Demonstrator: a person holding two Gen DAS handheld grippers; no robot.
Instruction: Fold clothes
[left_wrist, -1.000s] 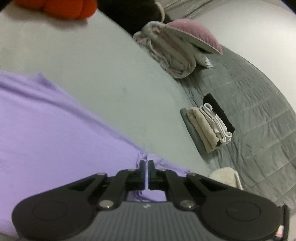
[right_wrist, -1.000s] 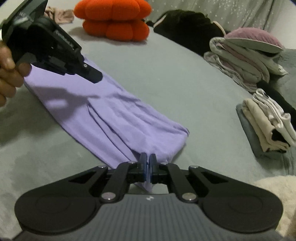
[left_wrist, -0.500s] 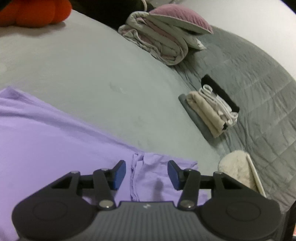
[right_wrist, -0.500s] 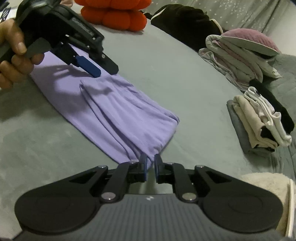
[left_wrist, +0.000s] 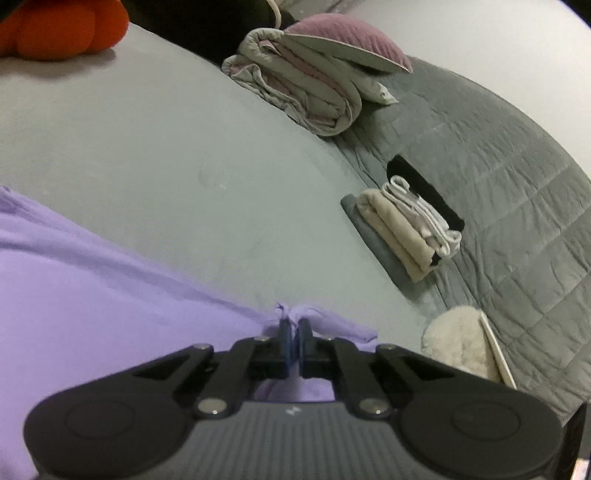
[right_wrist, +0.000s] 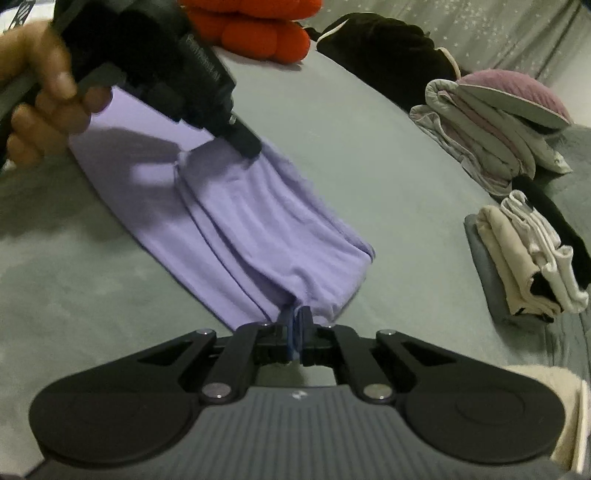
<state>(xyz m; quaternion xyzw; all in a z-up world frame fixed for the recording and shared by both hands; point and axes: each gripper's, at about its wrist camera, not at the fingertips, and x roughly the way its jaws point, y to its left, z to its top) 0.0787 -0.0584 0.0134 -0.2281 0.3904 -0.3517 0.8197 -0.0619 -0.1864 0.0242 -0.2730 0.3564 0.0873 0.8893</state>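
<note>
A lilac garment (right_wrist: 266, 229) lies in a long folded strip on the grey sheet (right_wrist: 362, 155). My right gripper (right_wrist: 295, 325) is shut on a pinch of its near end. In the right wrist view a hand (right_wrist: 37, 92) holds my left gripper (right_wrist: 251, 146) over the strip's far part, with its tips down at the cloth. From the left wrist view, the left gripper (left_wrist: 294, 326) is shut on a small raised fold of the lilac garment (left_wrist: 92, 295).
A stack of folded clothes (right_wrist: 528, 266) sits to the right, with a rolled quilt and mauve pillow (right_wrist: 491, 136) behind it. An orange cushion (right_wrist: 255, 26) and a black garment (right_wrist: 384, 62) lie at the back. A cream fluffy item (left_wrist: 458, 343) is near right.
The left gripper opened, shifted along the garment and shut again on a fold. The right gripper loosened briefly and shut again on the near end.
</note>
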